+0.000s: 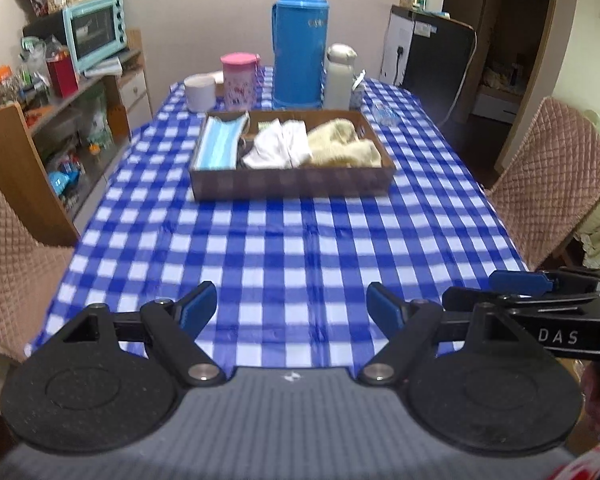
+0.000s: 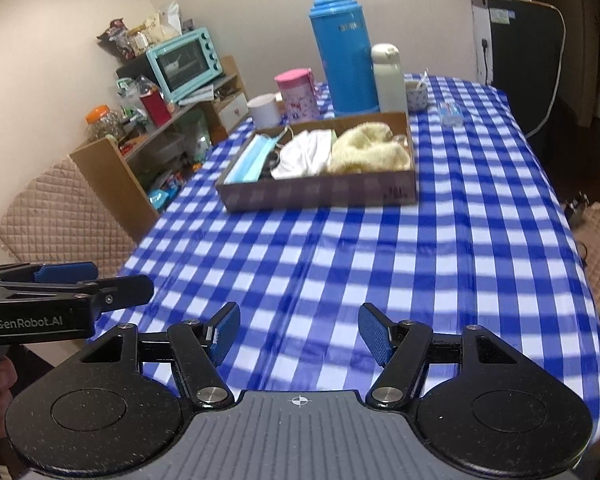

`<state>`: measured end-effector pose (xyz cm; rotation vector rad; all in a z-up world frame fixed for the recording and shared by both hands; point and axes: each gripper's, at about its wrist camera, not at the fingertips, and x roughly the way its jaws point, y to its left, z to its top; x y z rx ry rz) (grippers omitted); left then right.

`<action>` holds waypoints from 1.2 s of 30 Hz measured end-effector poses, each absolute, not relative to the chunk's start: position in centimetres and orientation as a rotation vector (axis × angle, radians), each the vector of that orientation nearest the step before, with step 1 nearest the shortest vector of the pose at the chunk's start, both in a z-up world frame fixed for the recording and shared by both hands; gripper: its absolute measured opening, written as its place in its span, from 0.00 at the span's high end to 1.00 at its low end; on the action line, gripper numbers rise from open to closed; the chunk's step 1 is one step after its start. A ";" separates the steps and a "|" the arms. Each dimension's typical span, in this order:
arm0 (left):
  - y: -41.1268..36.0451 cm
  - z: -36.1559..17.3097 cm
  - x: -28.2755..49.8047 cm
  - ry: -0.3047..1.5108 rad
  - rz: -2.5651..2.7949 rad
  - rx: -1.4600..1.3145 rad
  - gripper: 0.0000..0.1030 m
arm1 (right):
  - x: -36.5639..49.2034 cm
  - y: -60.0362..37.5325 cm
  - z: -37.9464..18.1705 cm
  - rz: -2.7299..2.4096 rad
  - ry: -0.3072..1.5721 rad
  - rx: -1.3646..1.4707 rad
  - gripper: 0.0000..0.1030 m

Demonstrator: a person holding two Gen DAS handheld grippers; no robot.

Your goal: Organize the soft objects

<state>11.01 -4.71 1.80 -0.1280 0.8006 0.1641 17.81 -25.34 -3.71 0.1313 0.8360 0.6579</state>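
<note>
A shallow brown cardboard tray stands mid-table on the blue checked cloth. In it lie light blue face masks at the left, a white crumpled cloth in the middle and a fluffy cream towel at the right. My left gripper hangs open over the near table edge, well short of the tray, with nothing between its fingers. My right gripper is open and empty too, beside it; it shows in the left wrist view at the right edge.
Behind the tray stand a tall blue thermos, a white flask, a pink lidded cup and a white mug. Quilted chairs flank the table. A cluttered shelf with a teal oven lines the left wall.
</note>
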 end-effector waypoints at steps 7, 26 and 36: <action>-4.9 0.9 9.0 0.857 0.127 -0.122 0.22 | 15.3 -25.5 -3.9 0.621 0.881 0.131 0.36; -2.8 -0.1 5.4 0.897 0.084 -0.119 0.22 | 11.6 -23.4 -3.8 0.585 0.913 0.132 0.36; -2.4 0.0 5.7 0.900 0.078 -0.122 0.22 | 11.7 -23.0 -3.7 0.576 0.921 0.131 0.36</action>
